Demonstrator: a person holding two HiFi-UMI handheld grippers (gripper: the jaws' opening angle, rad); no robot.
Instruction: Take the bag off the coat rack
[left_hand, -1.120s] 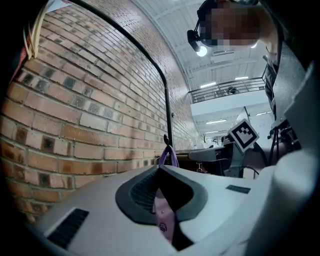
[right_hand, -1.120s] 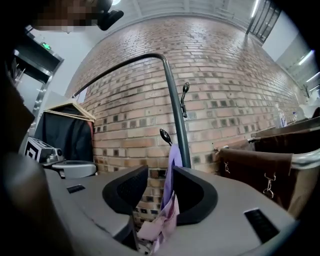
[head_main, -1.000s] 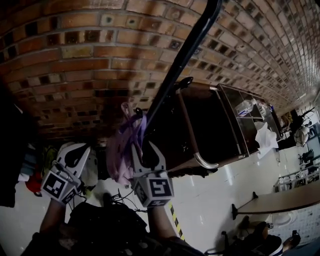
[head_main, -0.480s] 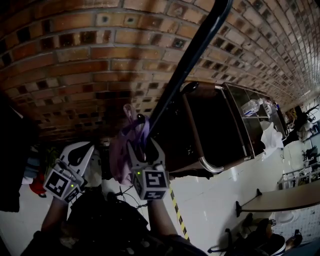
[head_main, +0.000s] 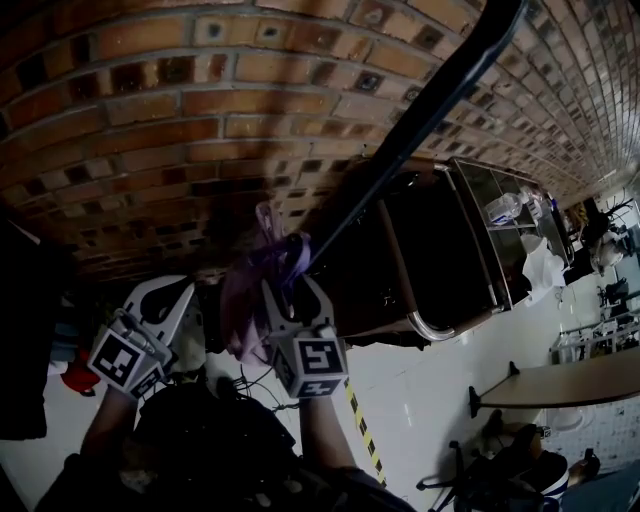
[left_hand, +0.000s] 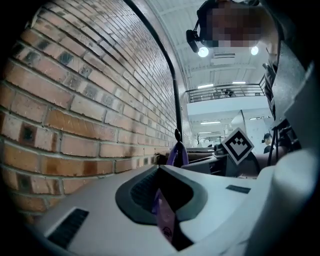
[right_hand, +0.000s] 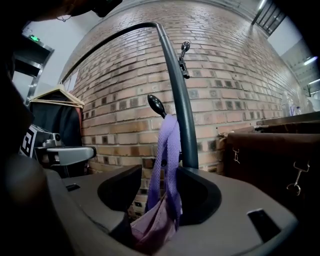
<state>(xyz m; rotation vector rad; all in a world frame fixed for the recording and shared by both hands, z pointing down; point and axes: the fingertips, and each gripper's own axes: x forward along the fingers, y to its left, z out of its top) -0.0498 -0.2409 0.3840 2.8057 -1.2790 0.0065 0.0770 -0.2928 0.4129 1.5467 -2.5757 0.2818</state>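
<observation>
Bag (head_main: 240, 310): hanging by its strap (right_hand: 167, 150) from the coat rack (head_main: 420, 115)
Left gripper (head_main: 165, 300): clamped on bag's edge
Right gripper (head_main: 290, 295): jaws closing round strap

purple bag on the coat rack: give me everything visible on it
The bag is soft lilac fabric, crumpled, with darker woven webbing straps. The straps loop over a knobbed hook on the dark coat rack, so it hangs there, not yet lifted off. Straps and bag top sit between the closing jaws of the right gripper. A lilac scrap with a printed mark shows between the jaws of the left gripper; a grip there can't be confirmed.
</observation>
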